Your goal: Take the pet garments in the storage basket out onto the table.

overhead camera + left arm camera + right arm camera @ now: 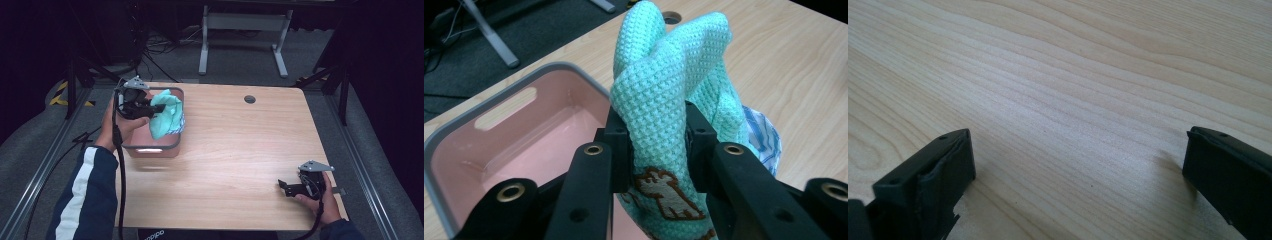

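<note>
A pink bin with a grey rim (152, 146) stands at the table's left side. My left gripper (159, 107) is shut on a mint-green waffle cloth (167, 118), which hangs bunched above the bin. In the left gripper view the green cloth (669, 85) is pinched between the two black jaws, a brown print on its lower part, and a blue-and-white striped cloth (764, 135) shows behind it at the bin's right edge. The bin's pink inside (529, 145) lies to the left. My right gripper (284, 186) rests open low over the table's front right corner, nothing between its fingers (928, 180).
The wooden table (240, 145) has a round cable hole (249, 99) near its far edge. A white desk frame (243, 30) stands on the dark floor beyond. Metal rails run along both sides of the table.
</note>
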A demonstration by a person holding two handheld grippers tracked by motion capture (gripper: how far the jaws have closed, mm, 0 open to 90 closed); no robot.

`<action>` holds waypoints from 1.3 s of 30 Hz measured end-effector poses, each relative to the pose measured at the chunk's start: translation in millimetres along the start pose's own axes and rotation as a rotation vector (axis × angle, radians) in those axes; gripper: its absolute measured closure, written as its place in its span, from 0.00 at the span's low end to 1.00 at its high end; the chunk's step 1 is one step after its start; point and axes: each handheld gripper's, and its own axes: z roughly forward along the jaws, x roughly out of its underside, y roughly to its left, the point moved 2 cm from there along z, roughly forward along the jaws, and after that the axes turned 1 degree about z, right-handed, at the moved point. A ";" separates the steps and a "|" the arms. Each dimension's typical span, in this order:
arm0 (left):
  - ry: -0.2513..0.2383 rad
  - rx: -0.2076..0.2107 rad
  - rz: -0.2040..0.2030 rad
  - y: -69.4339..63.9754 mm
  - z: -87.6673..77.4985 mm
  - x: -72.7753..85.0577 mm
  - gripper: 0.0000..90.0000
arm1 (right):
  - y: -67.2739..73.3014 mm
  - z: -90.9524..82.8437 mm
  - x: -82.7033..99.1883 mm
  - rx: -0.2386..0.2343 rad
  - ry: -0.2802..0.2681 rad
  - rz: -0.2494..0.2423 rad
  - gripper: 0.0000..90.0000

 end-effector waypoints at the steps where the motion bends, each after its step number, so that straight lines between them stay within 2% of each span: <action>1: -0.004 0.005 0.002 -2.6 -0.2 -1.4 0.80 | 0.0 0.0 0.0 0.000 0.000 0.000 0.01; 9: -0.031 0.054 0.054 -25.3 5.3 -12.8 0.80 | 0.0 0.0 0.0 0.000 0.000 0.000 0.01; 15: -0.037 0.099 0.071 -40.2 15.6 -18.3 0.80 | 0.0 0.0 0.0 0.000 0.000 0.000 0.01; 24: -0.038 0.174 0.091 -67.0 38.6 -26.4 0.80 | 0.0 0.0 0.0 0.000 0.000 0.000 0.01; 25: -0.033 0.184 0.105 -70.5 42.2 -27.6 0.80 | 0.0 0.0 0.0 0.000 0.000 0.000 0.01; 31: -0.031 0.238 0.110 -91.1 63.0 -29.9 0.80 | 0.3 -0.1 0.0 -0.001 -0.001 0.006 0.01; 34: -0.001 0.264 0.145 -105.1 78.2 -30.7 0.80 | 0.2 -0.2 0.1 0.000 0.000 0.003 0.01; 39: 0.003 0.297 0.146 -115.9 90.9 -29.2 0.80 | 0.3 -0.2 0.0 -0.001 -0.001 0.005 0.01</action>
